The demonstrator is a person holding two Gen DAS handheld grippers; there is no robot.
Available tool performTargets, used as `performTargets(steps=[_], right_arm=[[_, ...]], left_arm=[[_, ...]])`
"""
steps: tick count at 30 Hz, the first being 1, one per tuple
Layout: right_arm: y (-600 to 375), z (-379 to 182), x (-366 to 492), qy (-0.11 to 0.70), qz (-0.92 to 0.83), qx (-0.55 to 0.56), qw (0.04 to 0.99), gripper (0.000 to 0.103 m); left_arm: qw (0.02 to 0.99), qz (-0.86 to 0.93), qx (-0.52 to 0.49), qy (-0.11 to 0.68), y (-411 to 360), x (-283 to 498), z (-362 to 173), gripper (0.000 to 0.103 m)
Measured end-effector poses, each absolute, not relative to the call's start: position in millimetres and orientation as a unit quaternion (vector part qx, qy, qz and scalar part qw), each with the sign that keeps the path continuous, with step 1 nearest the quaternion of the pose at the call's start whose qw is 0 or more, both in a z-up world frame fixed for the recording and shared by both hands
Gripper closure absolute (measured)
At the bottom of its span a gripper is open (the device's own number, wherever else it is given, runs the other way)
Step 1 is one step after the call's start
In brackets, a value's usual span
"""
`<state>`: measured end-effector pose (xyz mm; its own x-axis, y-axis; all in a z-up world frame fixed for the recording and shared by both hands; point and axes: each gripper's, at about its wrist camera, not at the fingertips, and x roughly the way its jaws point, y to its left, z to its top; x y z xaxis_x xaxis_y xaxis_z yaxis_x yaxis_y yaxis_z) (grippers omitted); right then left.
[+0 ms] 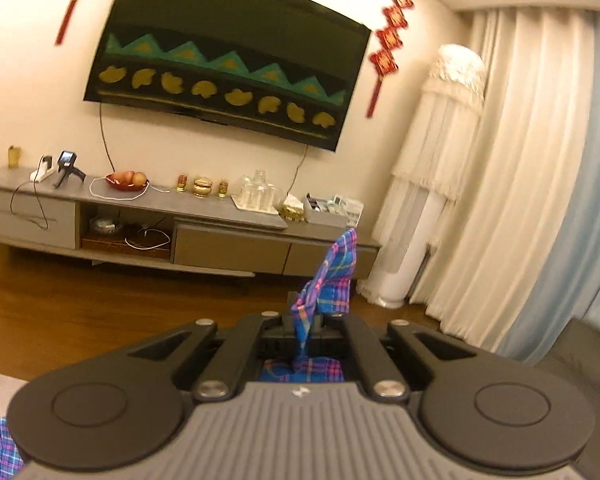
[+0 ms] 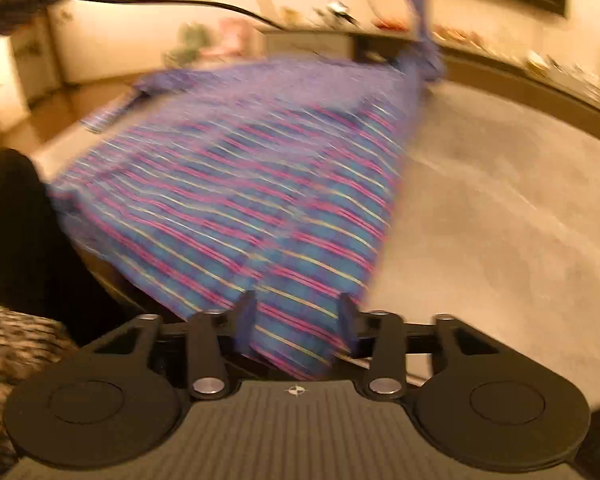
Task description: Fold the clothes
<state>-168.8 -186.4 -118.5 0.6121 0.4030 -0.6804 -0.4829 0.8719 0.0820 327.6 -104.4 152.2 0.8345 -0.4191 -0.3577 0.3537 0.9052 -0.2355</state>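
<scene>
Both views are lit warmly and rather dimly. Heavy motion blur is seen on the blue-and-pink plaid cloth (image 2: 236, 184) in the right wrist view; straight lines are bowed toward every frame edge.

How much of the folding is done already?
Not much looks done yet: the checked cloth is spread out, with no neat fold showing. Right now the left gripper is shut on one corner of it, held up in the air. The right gripper is open, with the cloth's edge lying between its fingers. All the real folding on the grey carpet is left to do.
</scene>
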Motion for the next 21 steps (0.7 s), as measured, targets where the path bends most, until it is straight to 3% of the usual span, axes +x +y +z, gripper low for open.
performTargets(steps=[1, 3, 7, 8, 10, 13, 18, 21], right_arm=[[-182, -119, -170, 0.362, 0.266, -0.060, 0.891, 0.038], [-174, -129, -168, 0.369, 0.282, -0.073, 0.882, 0.038], [-173, -143, -161, 0.383, 0.264, -0.080, 0.881, 0.045], [-174, -141, -161, 0.384, 0.261, -0.076, 0.883, 0.051], [-175, -141, -160, 0.386, 0.256, -0.068, 0.884, 0.082], [-177, -139, -160, 0.382, 0.251, -0.066, 0.887, 0.100], [-177, -129, -165, 0.365, 0.256, -0.067, 0.893, 0.102], [-178, -125, -166, 0.355, 0.264, -0.066, 0.894, 0.098]], left_arm=[[0.955, -0.198, -0.075, 0.209, -110, 329, 149, 0.102], [0.955, -0.189, -0.068, 0.216, -118, 330, 142, 0.102], [0.957, -0.172, -0.055, 0.227, -116, 327, 131, 0.102], [0.957, -0.169, -0.054, 0.228, -114, 327, 130, 0.102], [0.958, -0.164, -0.055, 0.229, -109, 326, 129, 0.102], [0.961, -0.157, -0.052, 0.223, -99, 324, 132, 0.102], [0.966, -0.140, -0.043, 0.215, -80, 323, 140, 0.102], [0.966, -0.125, -0.014, 0.225, -72, 322, 135, 0.102]])
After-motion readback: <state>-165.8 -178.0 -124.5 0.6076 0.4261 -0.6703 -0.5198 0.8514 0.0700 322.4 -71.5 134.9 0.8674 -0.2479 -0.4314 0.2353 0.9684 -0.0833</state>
